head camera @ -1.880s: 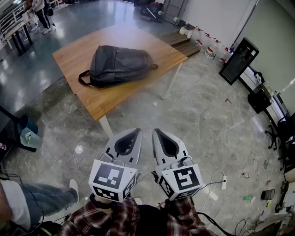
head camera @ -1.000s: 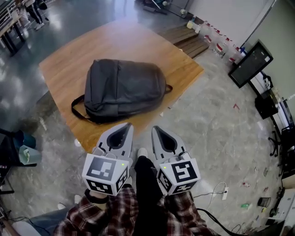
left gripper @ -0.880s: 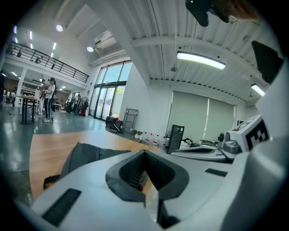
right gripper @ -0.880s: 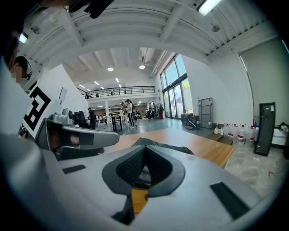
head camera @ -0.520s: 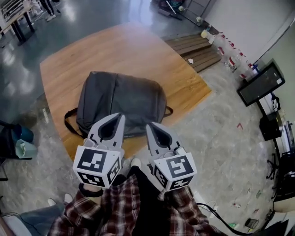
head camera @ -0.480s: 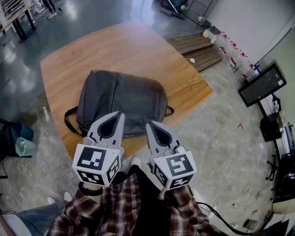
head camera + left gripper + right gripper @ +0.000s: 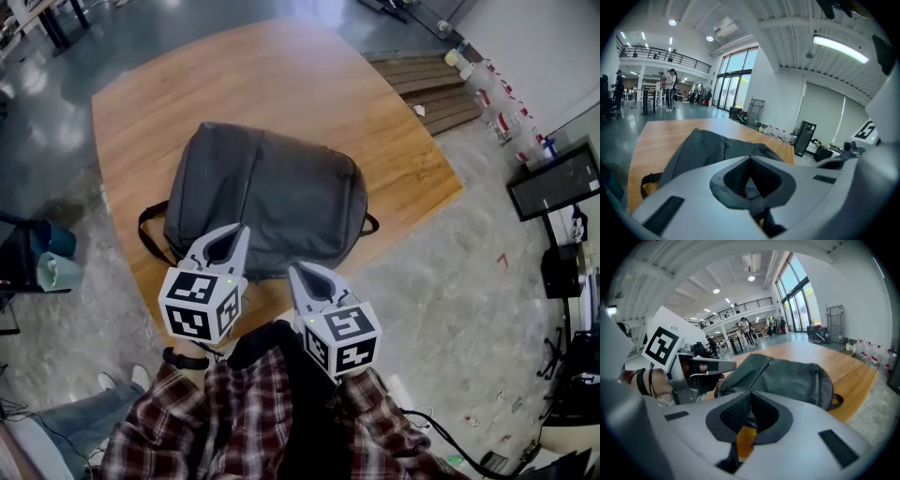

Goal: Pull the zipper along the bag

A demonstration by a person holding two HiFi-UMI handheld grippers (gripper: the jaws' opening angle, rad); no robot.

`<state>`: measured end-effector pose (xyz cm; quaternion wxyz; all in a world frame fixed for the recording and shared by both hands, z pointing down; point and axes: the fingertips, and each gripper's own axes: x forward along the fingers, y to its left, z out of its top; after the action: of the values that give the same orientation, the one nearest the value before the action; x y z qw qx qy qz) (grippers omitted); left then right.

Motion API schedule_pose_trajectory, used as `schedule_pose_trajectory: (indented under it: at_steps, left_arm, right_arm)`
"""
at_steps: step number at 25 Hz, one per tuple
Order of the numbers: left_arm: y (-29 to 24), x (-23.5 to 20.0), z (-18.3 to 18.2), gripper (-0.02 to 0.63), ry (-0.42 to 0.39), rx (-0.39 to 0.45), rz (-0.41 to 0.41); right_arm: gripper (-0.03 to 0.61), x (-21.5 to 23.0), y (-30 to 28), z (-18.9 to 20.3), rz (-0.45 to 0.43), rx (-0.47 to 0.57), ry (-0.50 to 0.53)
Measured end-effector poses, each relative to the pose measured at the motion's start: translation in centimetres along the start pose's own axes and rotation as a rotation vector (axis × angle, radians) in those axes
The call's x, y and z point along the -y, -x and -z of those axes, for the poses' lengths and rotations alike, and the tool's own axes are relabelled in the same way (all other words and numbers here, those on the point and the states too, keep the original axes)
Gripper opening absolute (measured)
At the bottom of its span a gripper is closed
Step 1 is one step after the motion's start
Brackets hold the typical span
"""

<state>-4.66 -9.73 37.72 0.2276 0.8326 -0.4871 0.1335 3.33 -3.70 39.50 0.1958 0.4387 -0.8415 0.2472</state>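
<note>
Backpack (image 7: 272, 202) lies flat on the wooden desk (image 7: 281, 84), on the half nearest the person, its long side running along the desk's near edge. Dark grey. One black strap (image 7: 150, 230) loops out at its left end toward the desk's left edge, and a smaller loop (image 7: 370, 225) sticks out at its right end.

Left tongs (image 7: 241, 231): jaws pressed together, tips meeting, nothing between them. The left gripper view confirms it: tongs (image 7: 750, 158) closed, backpack (image 7: 712, 145) beyond them on the desk (image 7: 656, 136). In the head view the tip overlaps the bag's near edge; can't tell if it touches.

Right tongs (image 7: 292, 270): jaws also pressed together and empty. The tip sits just short of the bag's near edge, at the desk's near edge. In the right gripper view the tongs (image 7: 750, 392) point at the backpack (image 7: 787, 376) on the desk (image 7: 843, 362).

The two tongs are side by side and close together. A seam line runs over the bag's top; the zipper pull is too small to pick out.
</note>
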Motion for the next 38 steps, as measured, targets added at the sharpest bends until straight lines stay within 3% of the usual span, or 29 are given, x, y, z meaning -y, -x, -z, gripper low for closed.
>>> schedule_pose_trajectory:
  at_steps: [6, 11, 18, 24, 28, 33, 38]
  left_arm:
    - [-3.8, -2.8, 5.2, 0.008, 0.043, -0.109, 0.011]
    - [-5.2, -4.2, 8.8, 0.008, 0.070, -0.176, 0.015]
    - [-6.0, -4.6, 10.0, 0.008, 0.100, -0.189, 0.031]
    - [-6.0, -4.6, 10.4, 0.008, 0.094, -0.178, 0.028]
    - [-6.1, -4.6, 10.6, 0.008, 0.101, -0.180, 0.040]
    - [-6.2, -4.6, 10.6, 0.008, 0.109, -0.181, 0.046]
    - [-6.2, -4.5, 10.9, 0.008, 0.120, -0.187, 0.065]
  right_arm:
    - [0.011, -1.7, -4.7, 7.3, -0.064, -0.182, -0.107]
    - [0.012, -2.8, -6.9, 10.6, -0.092, -0.271, -0.128]
    - [0.042, -3.3, -8.6, 11.9, -0.117, -0.331, -0.166]
    - [0.075, -4.4, -9.4, 12.2, -0.182, -0.347, -0.297]
    - [0.078, -4.6, -9.0, 11.4, -0.233, -0.327, -0.441]
    - [0.089, -4.0, -10.6, 12.0, -0.213, -0.380, -0.537]
    - [0.089, -3.3, -11.8, 12.4, -0.124, -0.373, -0.583]
